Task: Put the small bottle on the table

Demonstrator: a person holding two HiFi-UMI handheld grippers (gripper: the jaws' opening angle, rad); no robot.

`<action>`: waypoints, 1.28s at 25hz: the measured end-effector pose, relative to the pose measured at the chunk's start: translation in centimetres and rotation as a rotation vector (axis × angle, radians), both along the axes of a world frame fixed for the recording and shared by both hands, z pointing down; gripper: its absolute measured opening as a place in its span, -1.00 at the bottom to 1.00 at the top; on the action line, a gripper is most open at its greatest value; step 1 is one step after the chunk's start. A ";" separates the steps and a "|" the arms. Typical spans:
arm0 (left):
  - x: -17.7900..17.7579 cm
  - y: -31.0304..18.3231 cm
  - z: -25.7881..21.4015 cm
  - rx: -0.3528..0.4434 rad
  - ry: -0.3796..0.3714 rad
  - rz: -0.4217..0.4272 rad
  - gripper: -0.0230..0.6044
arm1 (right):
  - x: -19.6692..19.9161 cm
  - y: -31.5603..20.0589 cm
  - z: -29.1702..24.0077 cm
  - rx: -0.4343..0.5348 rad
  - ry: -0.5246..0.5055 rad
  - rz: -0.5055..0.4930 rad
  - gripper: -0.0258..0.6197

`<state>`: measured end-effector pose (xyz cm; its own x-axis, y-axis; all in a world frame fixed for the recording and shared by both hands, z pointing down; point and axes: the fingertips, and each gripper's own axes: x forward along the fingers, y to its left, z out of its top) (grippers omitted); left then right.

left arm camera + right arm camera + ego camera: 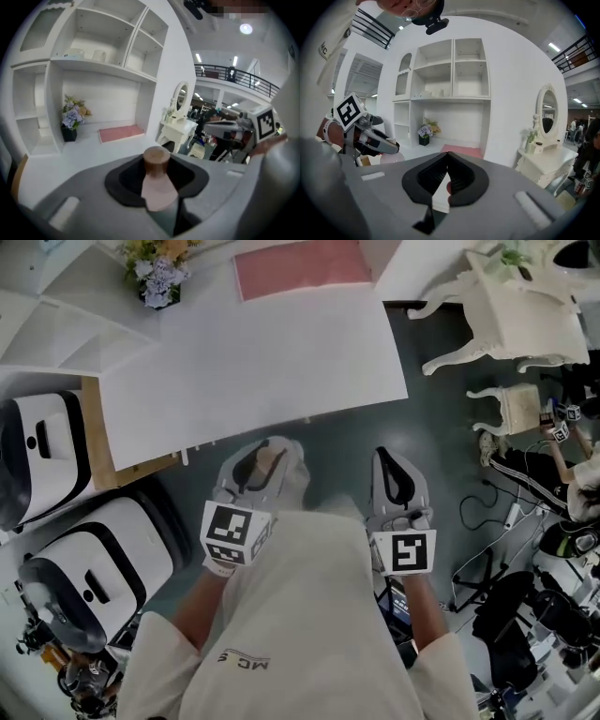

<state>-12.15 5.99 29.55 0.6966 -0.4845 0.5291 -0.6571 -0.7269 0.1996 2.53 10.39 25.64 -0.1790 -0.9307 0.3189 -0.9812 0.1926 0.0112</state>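
Note:
A small pink bottle [157,187] with a brown cap [155,160] stands upright between the jaws of my left gripper [265,450], which is shut on its body. In the head view the bottle [270,459] shows between those jaws, held in the air just short of the white table's [253,362] near edge. My right gripper [385,457] hovers beside it to the right, jaws shut with nothing between them. From the right gripper view the jaw tips [447,157] meet, and the left gripper [370,139] shows at the left.
A pink mat [300,266] and a pot of flowers [157,276] sit at the table's far side, under white shelves [98,61]. White rounded machines [56,521] stand at the left. A white vanity with a stool [516,315] and cables [487,521] lie to the right.

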 end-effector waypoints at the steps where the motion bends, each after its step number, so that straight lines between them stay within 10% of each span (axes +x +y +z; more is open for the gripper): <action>1: 0.5 -1.7 -0.1 0.007 -0.001 0.006 -0.51 | 0.5 -1.8 -0.2 0.009 -0.003 0.013 -0.92; 32: 8.9 -18.6 4.8 0.064 -0.069 -0.247 -0.50 | 7.6 -22.1 6.6 -0.018 -0.098 -0.207 -0.92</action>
<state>-3.29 -12.59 34.32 0.5161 -0.6696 0.5341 -0.8268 -0.5523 0.1066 10.17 -11.67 32.22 -0.3968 -0.8650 0.3071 -0.9169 0.3894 -0.0877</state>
